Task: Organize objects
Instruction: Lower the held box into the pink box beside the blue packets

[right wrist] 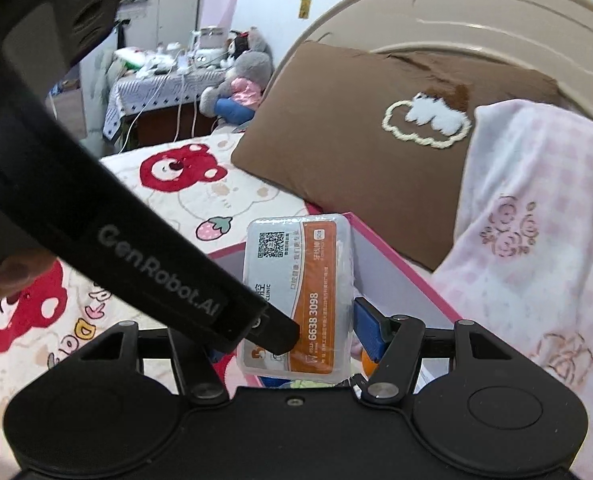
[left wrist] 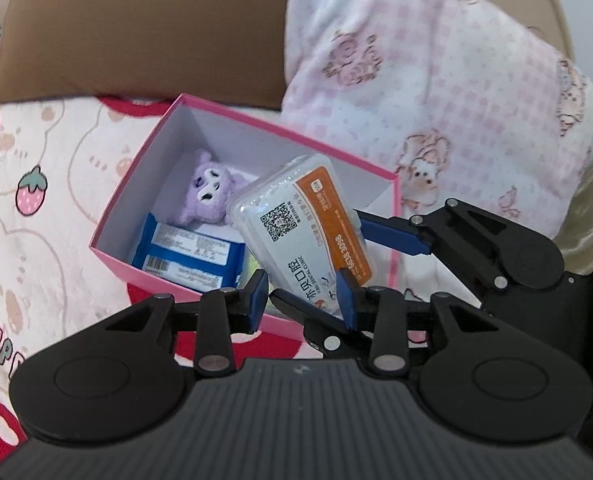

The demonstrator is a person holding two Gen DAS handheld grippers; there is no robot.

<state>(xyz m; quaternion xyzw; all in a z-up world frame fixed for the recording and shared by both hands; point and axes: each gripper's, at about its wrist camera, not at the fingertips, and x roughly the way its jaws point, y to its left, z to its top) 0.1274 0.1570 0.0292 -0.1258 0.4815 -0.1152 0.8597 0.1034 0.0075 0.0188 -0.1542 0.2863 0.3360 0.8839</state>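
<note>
Right jaws clamp floss case [left wrist: 302, 232] over pink box [left wrist: 136, 184]; plush [left wrist: 210, 192], blue packets [left wrist: 192, 254] inside

An open pink cardboard box with a white interior [left wrist: 144, 196] sits on a bear-and-strawberry print bedspread [left wrist: 36, 208], holding a fuzzy purple plush toy [left wrist: 208, 192] and a blue wrapped packet [left wrist: 192, 256]. Above its near edge, the right gripper [left wrist: 354, 254] clamps a clear plastic floss-pick case with an orange-and-white QR label [left wrist: 300, 236], tilted. The left gripper [left wrist: 302, 300] stands spread just below the case, one blue pad [left wrist: 346, 296] against its lower edge.
</note>
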